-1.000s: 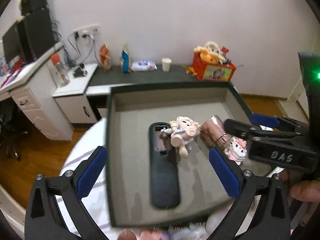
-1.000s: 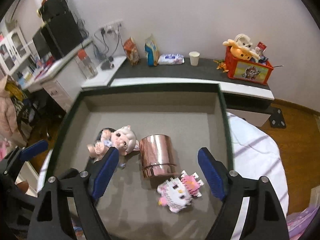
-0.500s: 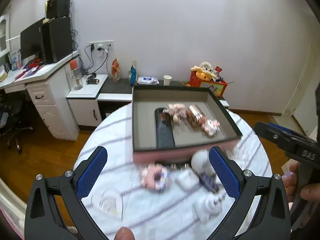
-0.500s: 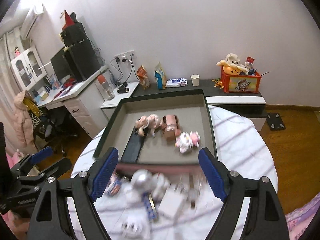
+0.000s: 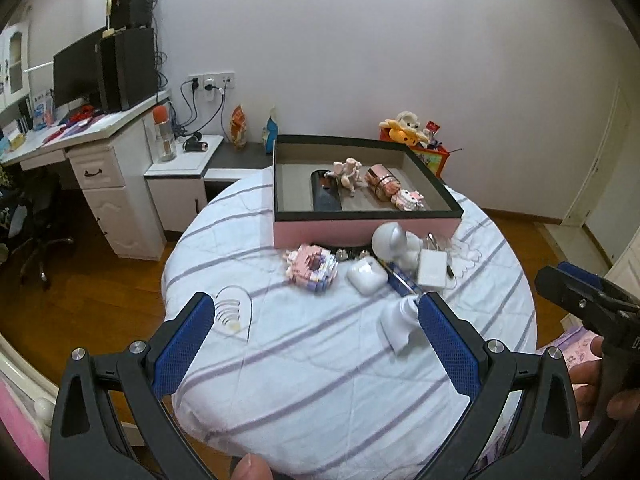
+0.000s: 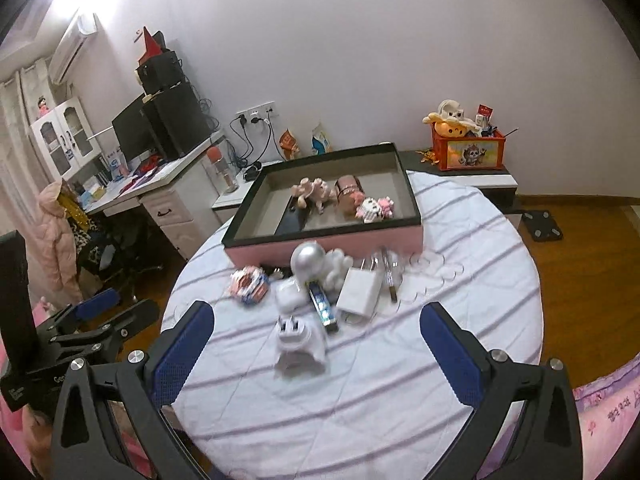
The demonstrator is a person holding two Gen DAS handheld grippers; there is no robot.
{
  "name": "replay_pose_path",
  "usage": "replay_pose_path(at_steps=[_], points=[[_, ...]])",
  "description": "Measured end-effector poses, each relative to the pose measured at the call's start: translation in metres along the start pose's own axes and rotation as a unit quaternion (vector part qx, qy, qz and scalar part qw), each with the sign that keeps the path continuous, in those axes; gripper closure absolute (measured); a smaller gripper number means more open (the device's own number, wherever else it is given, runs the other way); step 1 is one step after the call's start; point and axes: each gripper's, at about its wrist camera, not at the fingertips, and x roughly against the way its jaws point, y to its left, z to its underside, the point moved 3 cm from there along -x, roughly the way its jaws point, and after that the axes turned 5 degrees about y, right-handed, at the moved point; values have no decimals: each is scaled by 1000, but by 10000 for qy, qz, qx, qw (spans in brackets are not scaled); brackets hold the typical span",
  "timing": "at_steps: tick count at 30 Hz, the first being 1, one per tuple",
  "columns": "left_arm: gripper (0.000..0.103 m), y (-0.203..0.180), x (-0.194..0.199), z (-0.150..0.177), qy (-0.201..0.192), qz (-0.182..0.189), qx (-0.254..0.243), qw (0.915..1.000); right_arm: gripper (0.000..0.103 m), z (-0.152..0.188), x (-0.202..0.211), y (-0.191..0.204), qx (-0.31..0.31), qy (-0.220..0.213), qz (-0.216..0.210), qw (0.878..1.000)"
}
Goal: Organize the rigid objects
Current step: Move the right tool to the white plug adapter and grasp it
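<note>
Tabletop: a round tabletop (image 6: 460,320) under a white cloth with pale purple stripes carries everything.
Box: a pink-walled, black-rimmed box (image 5: 360,230) sits at the far edge of the tabletop, open at the top.
Inside the box: a dark flat remote (image 5: 325,196) lies along the left part; a small pink doll (image 5: 347,170) lies across its far end; a rose-gold cylinder (image 5: 382,182) lies on its side just right of the doll; a pink and white block figure (image 5: 408,199) touches the cylinder on the near side.
Loose pile: just in front of the box's near wall lie a pink block toy (image 6: 249,283), a white earbud case (image 5: 366,276), a silver-headed white figure (image 6: 314,260), a white charger block (image 6: 359,289) and a blue-patterned stick (image 6: 323,308), packed close together.
Nearer piece: a white plug adapter (image 6: 298,344) lies alone toward the near edge, apart from the pile.
Left gripper: the left gripper (image 5: 312,328) hangs over the near edge, jaws spread wide, nothing between the blue pads.
Right gripper: the right gripper (image 6: 316,336) hangs over the near edge too, its jaws opening, empty; the adapter shows in the gap below but the pads are clear of it.
</note>
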Motion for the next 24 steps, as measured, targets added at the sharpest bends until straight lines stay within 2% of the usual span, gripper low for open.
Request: replay_pose_path(at_steps=[9,24], points=[[0,2,4,26,155,-17,86,9998,0,26,8,1,39,170,8,9998],[0,2,16,29,60,-175,60,9998,0,26,10,15,229,164,148,9995]])
